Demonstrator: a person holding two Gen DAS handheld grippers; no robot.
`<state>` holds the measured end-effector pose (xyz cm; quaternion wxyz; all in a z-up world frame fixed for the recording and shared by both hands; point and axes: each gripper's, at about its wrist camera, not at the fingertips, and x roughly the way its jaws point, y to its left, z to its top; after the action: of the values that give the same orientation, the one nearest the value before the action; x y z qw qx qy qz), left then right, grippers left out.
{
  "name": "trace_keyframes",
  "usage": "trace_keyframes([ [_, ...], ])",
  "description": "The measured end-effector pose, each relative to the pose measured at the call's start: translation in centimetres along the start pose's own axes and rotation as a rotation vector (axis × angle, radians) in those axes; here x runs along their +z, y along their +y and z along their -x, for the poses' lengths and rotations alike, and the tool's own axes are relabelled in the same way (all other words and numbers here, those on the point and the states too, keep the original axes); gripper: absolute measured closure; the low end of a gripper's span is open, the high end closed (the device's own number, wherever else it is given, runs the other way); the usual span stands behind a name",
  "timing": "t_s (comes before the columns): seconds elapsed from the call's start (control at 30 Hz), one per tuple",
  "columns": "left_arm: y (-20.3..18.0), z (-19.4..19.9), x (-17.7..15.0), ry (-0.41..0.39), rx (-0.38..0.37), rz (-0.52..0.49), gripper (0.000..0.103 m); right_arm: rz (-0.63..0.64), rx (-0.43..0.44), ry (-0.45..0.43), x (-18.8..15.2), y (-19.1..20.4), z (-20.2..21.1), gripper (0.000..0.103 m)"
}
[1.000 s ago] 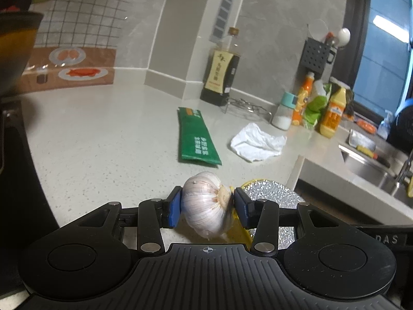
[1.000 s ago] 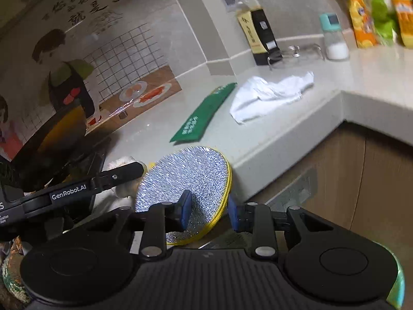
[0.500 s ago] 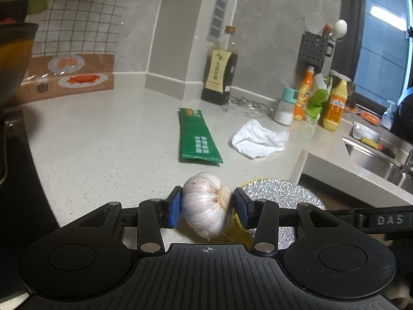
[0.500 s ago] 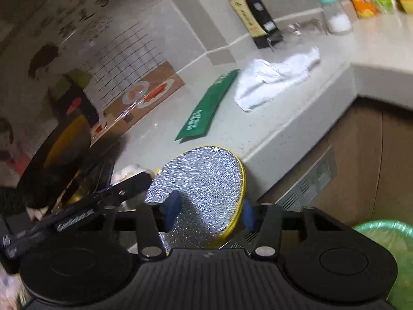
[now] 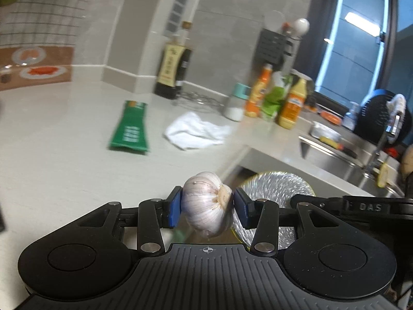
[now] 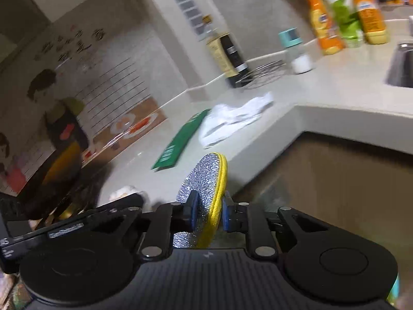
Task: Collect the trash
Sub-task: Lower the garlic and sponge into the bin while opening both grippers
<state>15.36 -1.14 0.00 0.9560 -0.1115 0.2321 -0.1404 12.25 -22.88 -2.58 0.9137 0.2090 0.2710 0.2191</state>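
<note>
The left gripper is clamping a garlic bulb above the counter's near edge, while the right gripper is pinching the silver scouring pad by its rim. Both loads probably need steady, unrushed carrying.

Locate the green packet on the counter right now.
In the left wrist view the green packet lies flat on the counter, left of the crumpled white tissue and in front of the dark sauce bottle.
</note>
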Motion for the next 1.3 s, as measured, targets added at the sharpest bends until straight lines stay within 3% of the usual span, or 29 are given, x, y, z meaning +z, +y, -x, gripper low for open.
trace_keyframes([
  [0.13,-1.6,-2.1,-1.1,0.063,-0.068,0.01,0.055,-0.032,-0.049,-0.037,-0.2,-2.9,2.3,0.088],
  [0.27,-3.7,-5.9,-3.6,0.189,-0.118,0.001,0.055,-0.057,-0.122,-0.044,-1.2,-6.7,3.9,0.088],
  [0.4,-5.0,-12.1,-7.9,0.418,-0.146,0.011,0.055,-0.005,-0.282,-0.02,-2.8,-10.2,4.1,0.088],
  [0.6,-5.4,-23.1,-16.8,0.751,-0.056,0.076,0.055,-0.038,-0.359,0.098,-5.7,-16.9,2.5,0.088],
  [0.77,-5.3,-29.9,-23.0,0.923,0.018,0.14,0.055,-0.071,-0.371,0.21,-8.3,-21.1,0.8,0.088],
  [0.87,-5.2,-32.6,-24.8,0.947,0.029,0.198,0.055,-0.114,-0.374,0.26,-9.8,-23.5,0.2,0.088],
  [1.0,-5.1,-34.2,-25.5,0.917,0.04,0.186,0.059,-0.186,-0.377,0.294,-11.2,-26.1,-0.3,0.088],
  [1.3,-4.6,-30.8,-21.7,0.786,-0.018,0.224,0.059,-0.224,-0.363,0.341,-12.2,-27.4,-3.1,0.088],
])
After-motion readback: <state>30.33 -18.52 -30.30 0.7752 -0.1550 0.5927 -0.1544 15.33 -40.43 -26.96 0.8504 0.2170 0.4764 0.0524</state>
